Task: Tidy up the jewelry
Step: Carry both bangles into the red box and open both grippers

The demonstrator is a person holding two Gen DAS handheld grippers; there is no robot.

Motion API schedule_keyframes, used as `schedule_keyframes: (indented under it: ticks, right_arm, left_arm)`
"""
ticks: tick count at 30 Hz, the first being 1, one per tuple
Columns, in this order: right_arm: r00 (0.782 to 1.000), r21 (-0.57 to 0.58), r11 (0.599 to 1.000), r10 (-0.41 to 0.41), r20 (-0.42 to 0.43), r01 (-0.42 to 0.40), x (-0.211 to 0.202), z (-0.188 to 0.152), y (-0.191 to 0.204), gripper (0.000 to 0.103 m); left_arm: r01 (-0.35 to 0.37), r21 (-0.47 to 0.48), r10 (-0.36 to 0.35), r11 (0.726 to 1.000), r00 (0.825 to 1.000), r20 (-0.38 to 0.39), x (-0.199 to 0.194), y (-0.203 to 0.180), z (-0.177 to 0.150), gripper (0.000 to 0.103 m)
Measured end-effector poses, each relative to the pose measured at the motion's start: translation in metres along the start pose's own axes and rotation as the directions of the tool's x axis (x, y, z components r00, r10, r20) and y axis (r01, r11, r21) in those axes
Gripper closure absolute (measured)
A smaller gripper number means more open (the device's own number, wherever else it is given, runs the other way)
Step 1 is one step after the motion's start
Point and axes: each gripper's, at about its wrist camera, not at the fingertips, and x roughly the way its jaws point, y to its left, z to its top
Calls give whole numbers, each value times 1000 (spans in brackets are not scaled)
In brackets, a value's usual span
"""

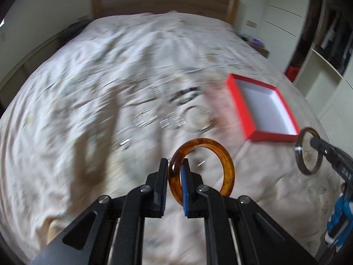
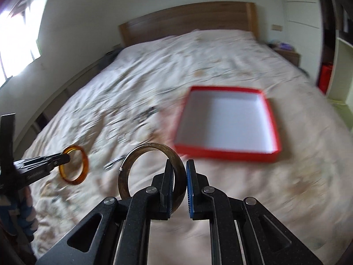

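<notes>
Jaws: left gripper [image 1: 175,165] clamps amber bangle [image 1: 222,165] | right gripper [image 2: 178,167] clamps brown bangle [image 2: 141,152] | both lifted, likely bound for red box [image 2: 225,154] on bed [image 2: 88,114]

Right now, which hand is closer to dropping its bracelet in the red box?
Probably the right. Its tool holds the brown bangle just before the near wall of the red box. The left tool, gripping the amber bangle, sits further off to the box's left.

Left gripper [image 1: 175,165] clamped and angled downward, right gripper [image 2: 179,167] likewise, side by side
</notes>
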Motion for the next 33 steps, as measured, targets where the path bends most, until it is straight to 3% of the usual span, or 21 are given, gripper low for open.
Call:
schedule_keyframes:
  ticks: [8, 15, 24, 33]
  right_arm:
    - [992, -2, 992, -127, -17, 127, 48, 47, -80, 92]
    - [983, -68, 984, -167, -79, 162, 101, 58, -105, 92]
    - [966, -176, 970, -198, -164, 169, 138, 42, -108, 92]
    - [941, -316, 926, -278, -195, 208, 145, 42, -98, 94]
  left_arm:
    - [63, 164, -64, 984, 998, -3, 70, -102, 66, 93]
    - [54, 262, -43, 963, 998, -45, 136, -154, 89, 93]
    - [65, 344, -31, 937, 994, -103, 173, -175, 74, 93]
    - [23, 351, 26, 936, 991, -133, 186, -181, 73, 92]
